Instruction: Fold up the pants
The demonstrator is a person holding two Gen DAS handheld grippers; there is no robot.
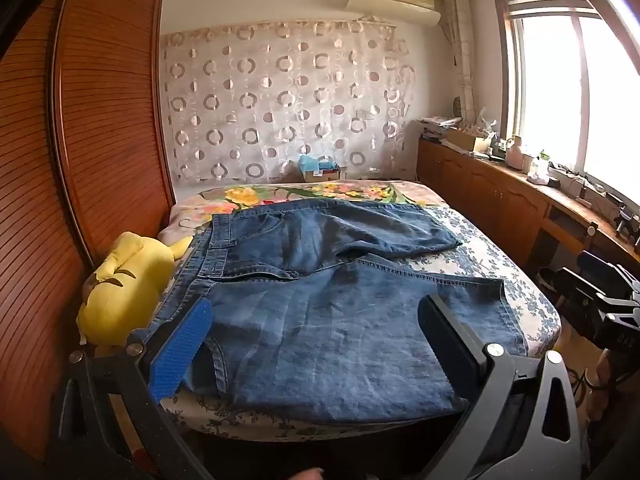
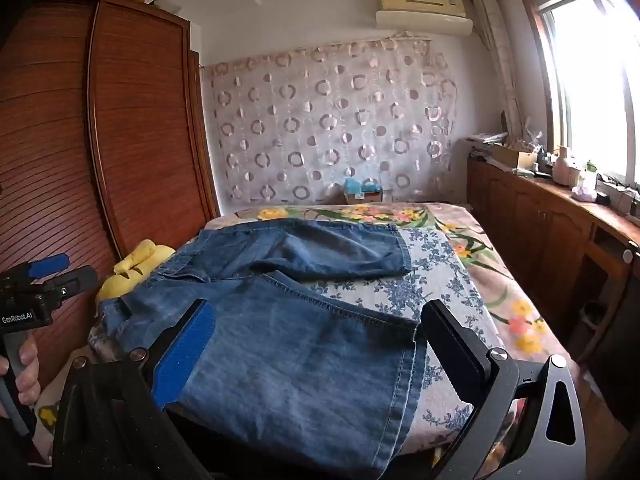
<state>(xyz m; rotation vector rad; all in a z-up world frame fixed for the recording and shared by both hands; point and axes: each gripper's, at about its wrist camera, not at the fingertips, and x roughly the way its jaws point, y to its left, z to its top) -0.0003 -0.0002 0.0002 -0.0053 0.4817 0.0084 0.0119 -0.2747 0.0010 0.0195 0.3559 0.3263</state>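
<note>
**Pants spread flat on a bed, two open claws above the near edge**

Pants (image 1: 320,300) of blue denim lie unfolded on a bed (image 1: 520,280) covered in a blue-flowered sheet, with a bright floral blanket (image 1: 312,192) at the far end. The waistband sits toward 9 o'clock and both short legs run toward 3 o'clock, one nearer the cameras and one farther, parted in a shallow V.

In the left wrist view, the left claw (image 1: 316,340) hovers over the near leg with its fingers spread wide, gripping nothing. One blue pad (image 1: 180,352) sits at 8 o'clock, over the waistband end; the black finger sits at 4 o'clock near the hem.

In the right wrist view, the right claw (image 2: 320,344) is likewise spread wide and empty, framing the hem end of the near leg.

A yellow plush toy (image 1: 120,280) rests at 9 o'clock, just beside the waistband, against a wooden wardrobe (image 1: 80,140). A bright window (image 1: 580,92) fills 2 o'clock.
</note>
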